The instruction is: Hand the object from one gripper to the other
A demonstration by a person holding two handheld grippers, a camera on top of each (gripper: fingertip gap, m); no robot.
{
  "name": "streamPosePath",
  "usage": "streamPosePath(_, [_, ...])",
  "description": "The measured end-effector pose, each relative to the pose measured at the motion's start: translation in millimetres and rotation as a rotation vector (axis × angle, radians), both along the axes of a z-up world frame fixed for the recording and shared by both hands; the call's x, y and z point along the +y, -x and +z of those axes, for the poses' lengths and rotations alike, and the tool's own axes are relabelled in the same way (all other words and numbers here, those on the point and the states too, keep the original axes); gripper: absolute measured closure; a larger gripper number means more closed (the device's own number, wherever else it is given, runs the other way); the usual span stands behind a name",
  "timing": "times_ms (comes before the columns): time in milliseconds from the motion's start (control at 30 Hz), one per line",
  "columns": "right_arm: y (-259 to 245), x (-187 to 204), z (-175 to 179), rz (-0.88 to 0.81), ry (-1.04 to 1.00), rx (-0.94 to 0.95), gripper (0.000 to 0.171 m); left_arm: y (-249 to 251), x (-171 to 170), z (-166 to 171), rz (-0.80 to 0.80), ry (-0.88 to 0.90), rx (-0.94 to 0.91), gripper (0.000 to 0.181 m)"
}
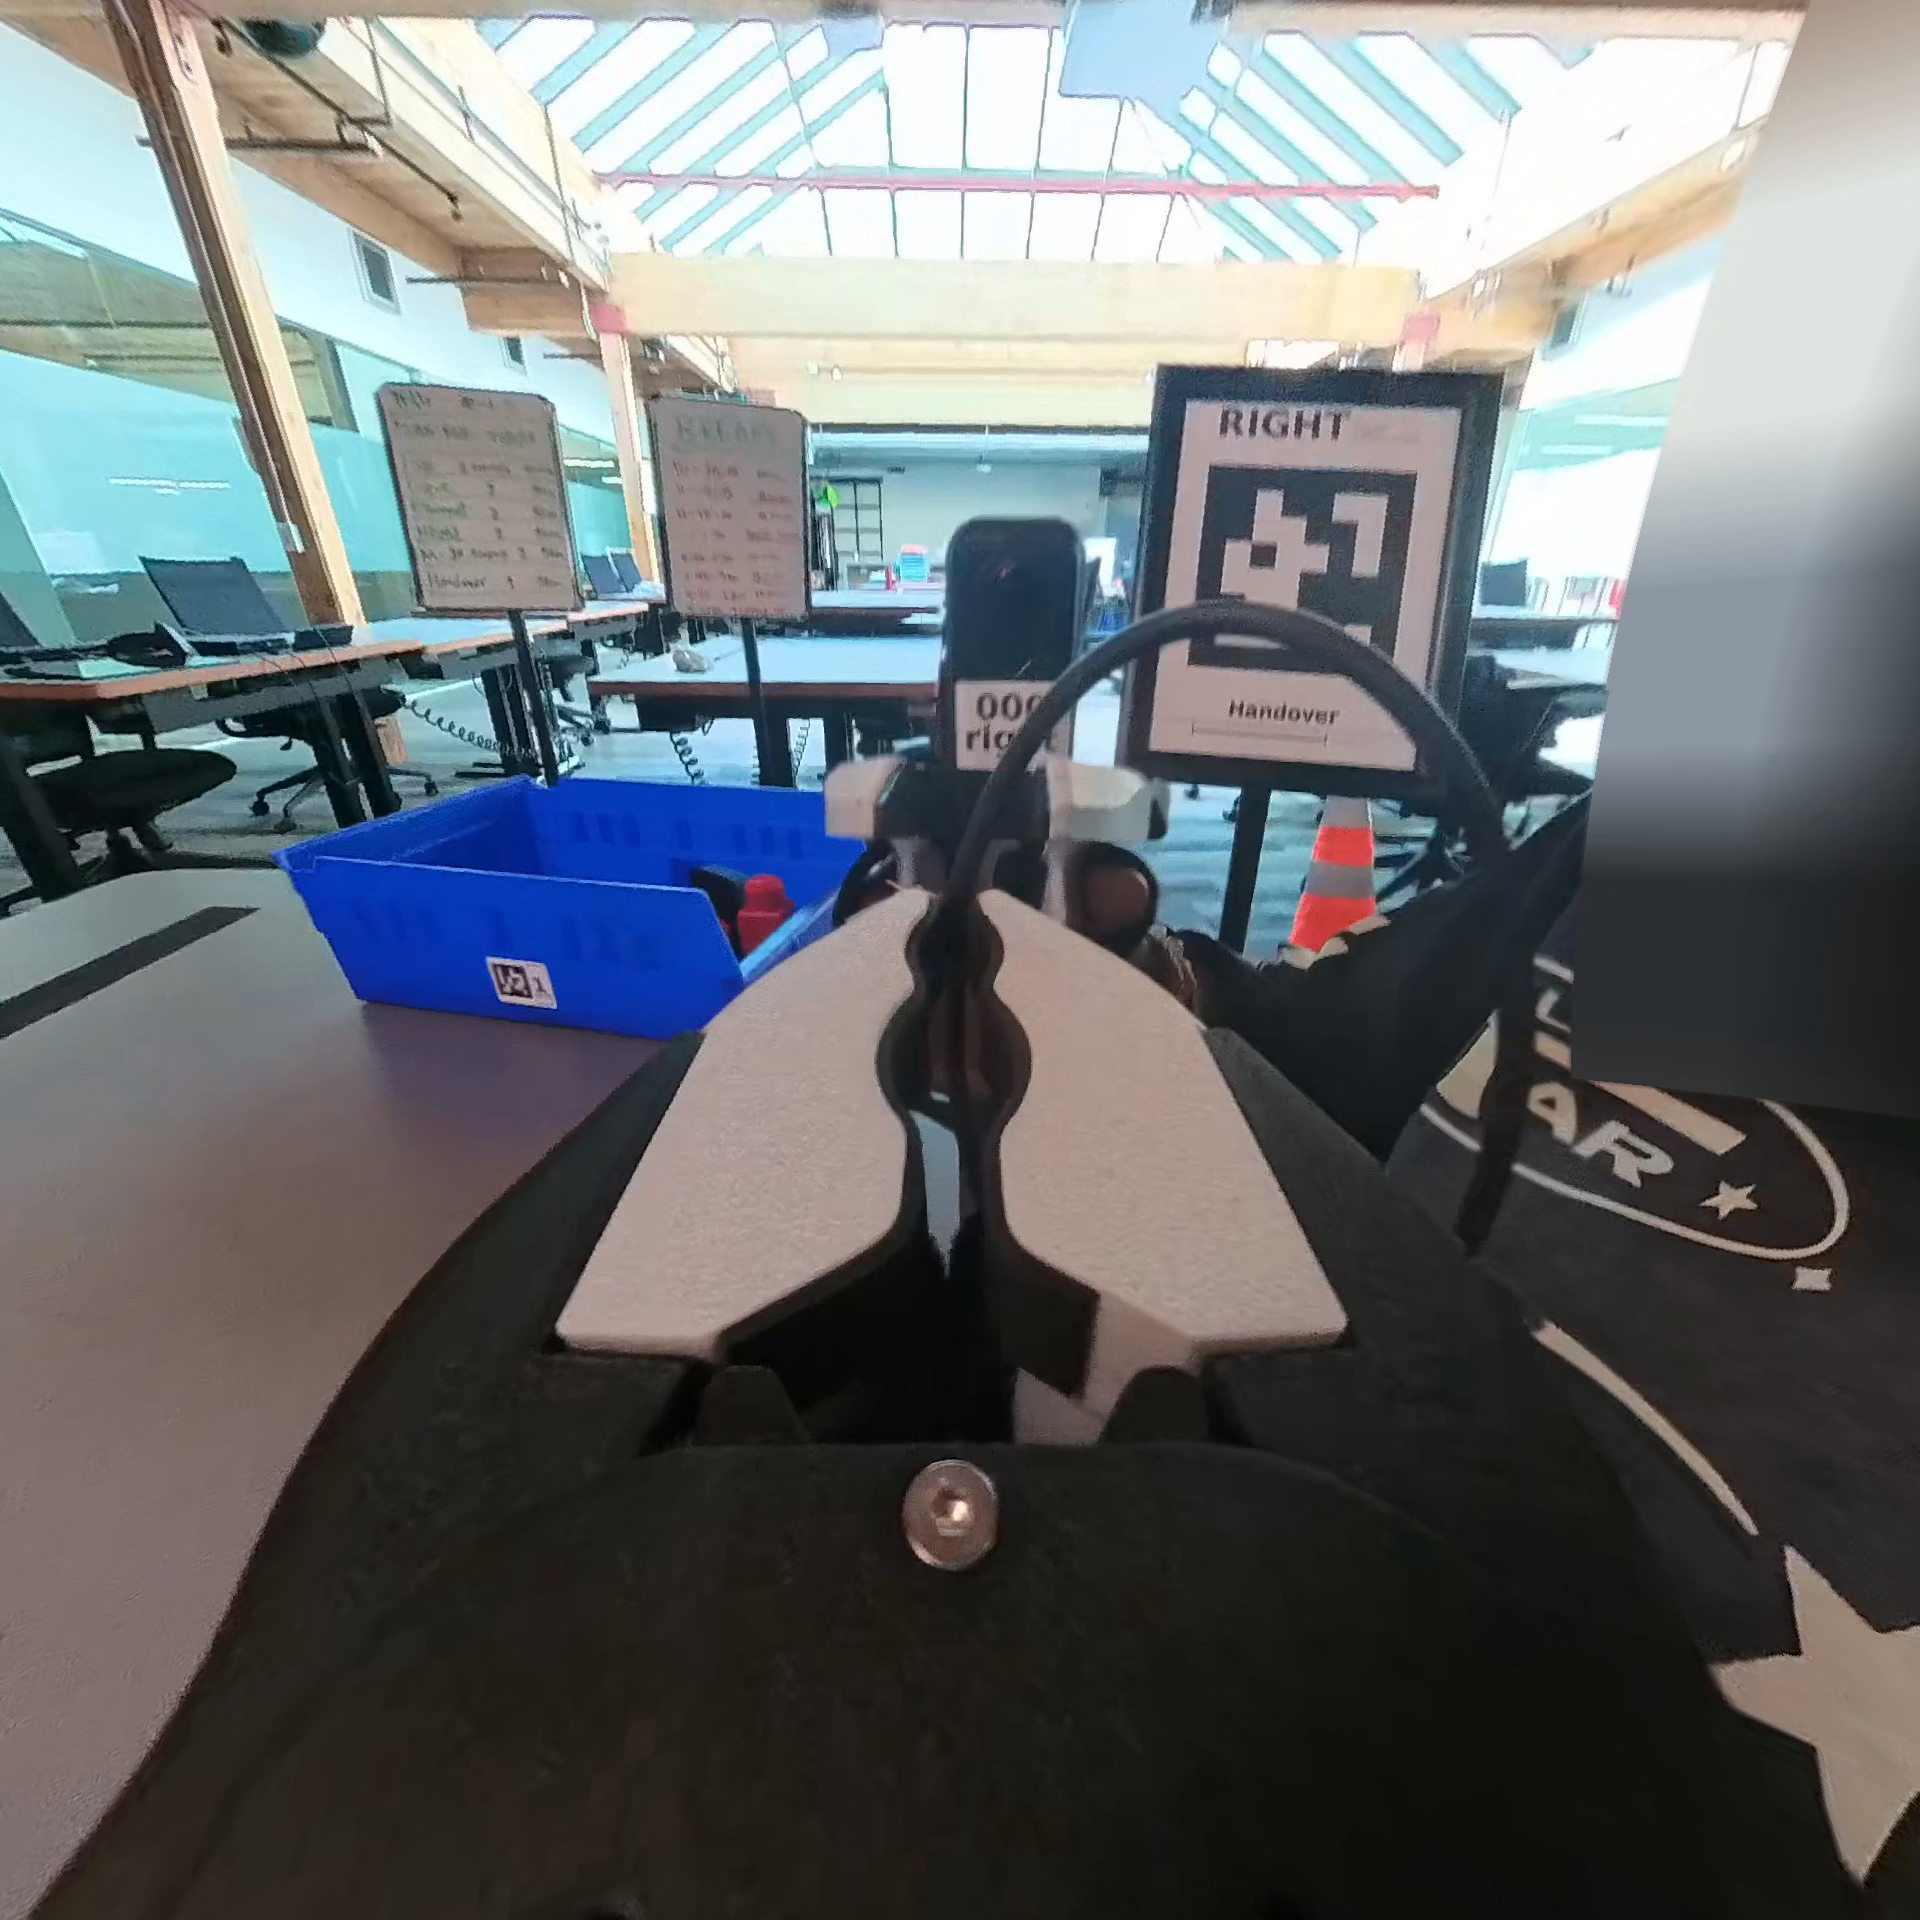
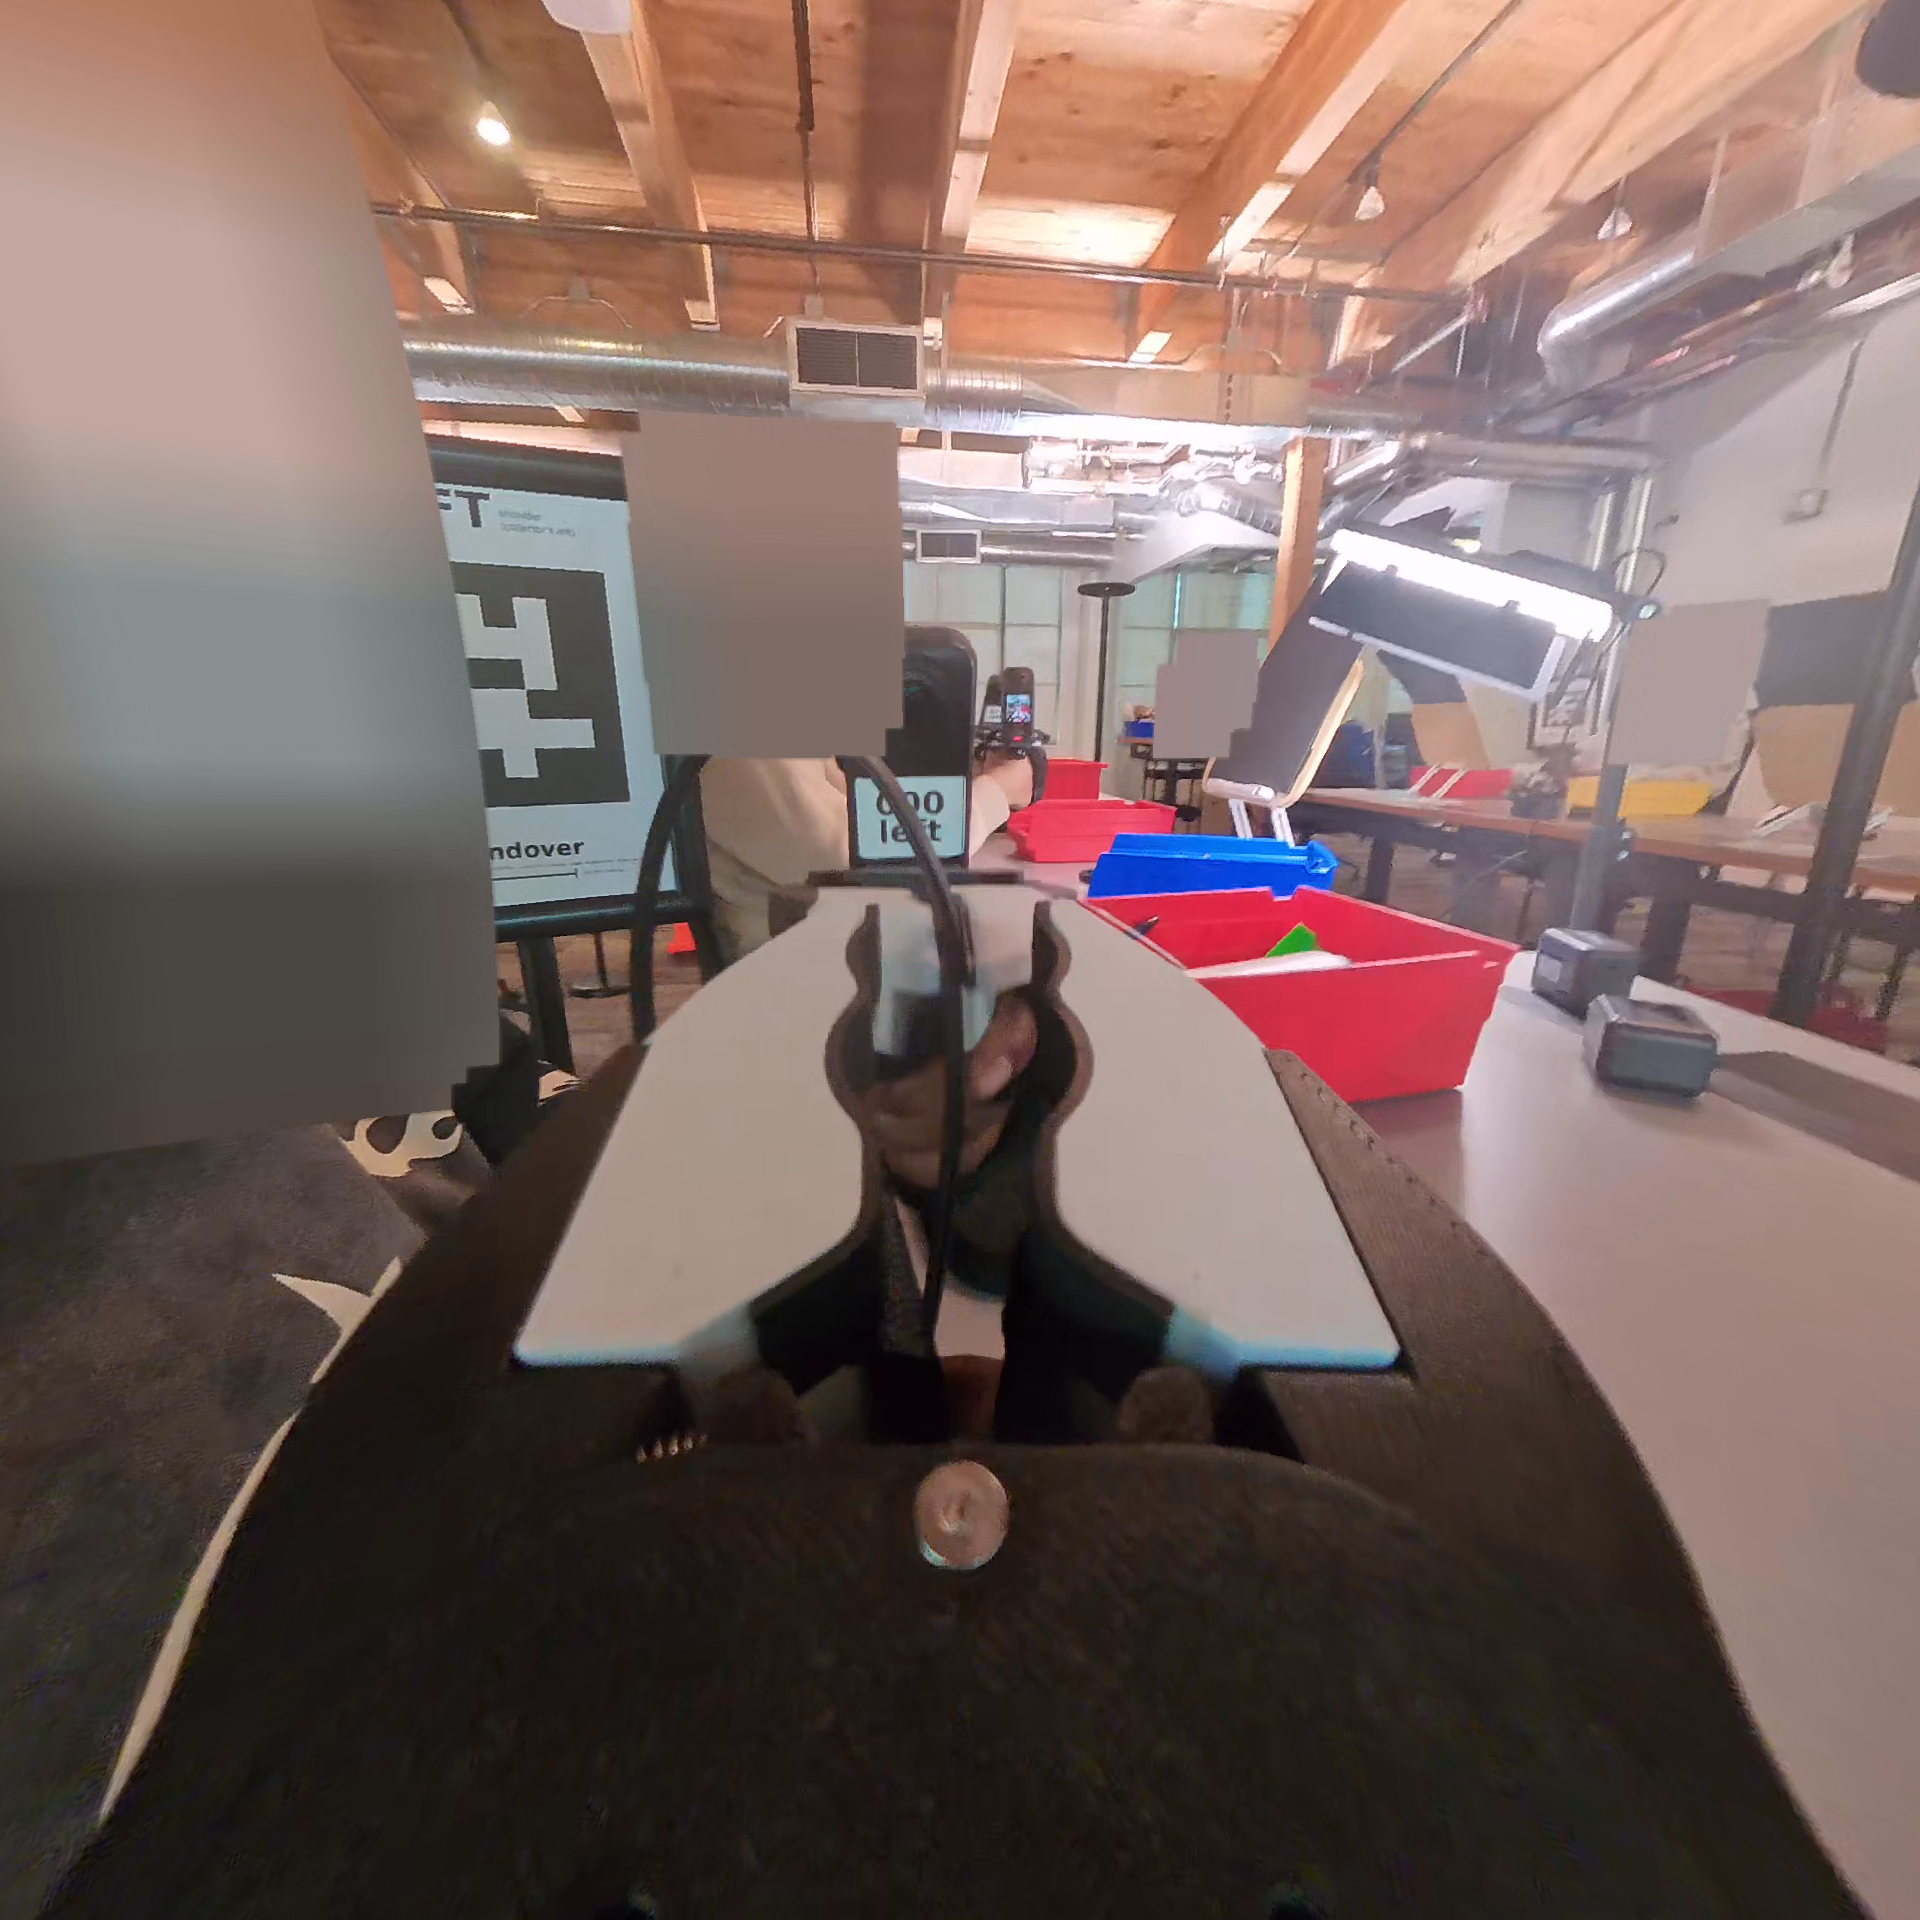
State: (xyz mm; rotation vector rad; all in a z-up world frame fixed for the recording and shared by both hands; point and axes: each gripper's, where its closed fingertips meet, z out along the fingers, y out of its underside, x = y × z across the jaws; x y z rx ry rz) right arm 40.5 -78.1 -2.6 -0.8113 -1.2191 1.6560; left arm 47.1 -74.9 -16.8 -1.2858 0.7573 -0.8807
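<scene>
The two tools face each other tip to tip above the near edge of the desk. The left hand-held gripper is level, its white fingers clenched on a thin black cable at their tips. From that pinch the cable arches up and over to the gripper's right, then hangs down in front of a dark garment with white stars.

Straight ahead of it, the right hand-held gripper points back, tips just short of the left one's. In its own view, the right hand-held gripper has its fingers parted, a clear gap between them. The cable runs down through that gap, and the left tool's white tips sit inside it. Whether the right fingers touch the cable is hard to tell, since that spot is blurred. A bare hand shows beyond the gap, holding the left tool's handle.

To the left gripper's front left, a blue bin stands on the desk with red and black pieces inside. To the right gripper's front right sits a red bin, and farther right two small dark battery-like blocks.

Behind are office desks, chairs, an orange cone, marker boards on stands and a skylit timber roof.
</scene>
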Motion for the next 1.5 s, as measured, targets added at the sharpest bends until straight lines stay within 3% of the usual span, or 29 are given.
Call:
streamPosePath(200, [15, -10, -38, 0.104, -0.05, -0.187, 0.143, 7, -9, 17, -0.002, -0.04, -0.059, 0.178])
streamPosePath(300, [15, -19, -42, 0.147, -0.075, -0.193, 0.167, 4, -14, 21, -0.01, -0.059, -0.062, 0.177])
streamPosePath(667, [1, -14, -13, 0.147, 0.002, -0.081, 0.167, -4, -7, 0, -0.032, 0.003, 0.021, 0.16])
streamPosePath(1033, [-5, -14, 2, 0.094, 0.008, 0.006, 0.167, -24, -2, -21, -0.087, 0.058, 0.054, 0.161])
streamPosePath(1100, [-4, -13, 3, 0.075, -0.004, 0.011, 0.167, -29, -3, -25, -0.094, 0.055, 0.073, 0.174])
streamPosePath(1267, [-8, -14, 8, 0.076, -0.006, 0.043, 0.16, -21, -1, -17, -0.058, 0.028, 0.048, 0.178])
streamPosePath(1500, [4, -12, -21, 0.137, -0.015, -0.126, 0.147, -3, -10, 10, -0.042, -0.055, -0.037, 0.178])
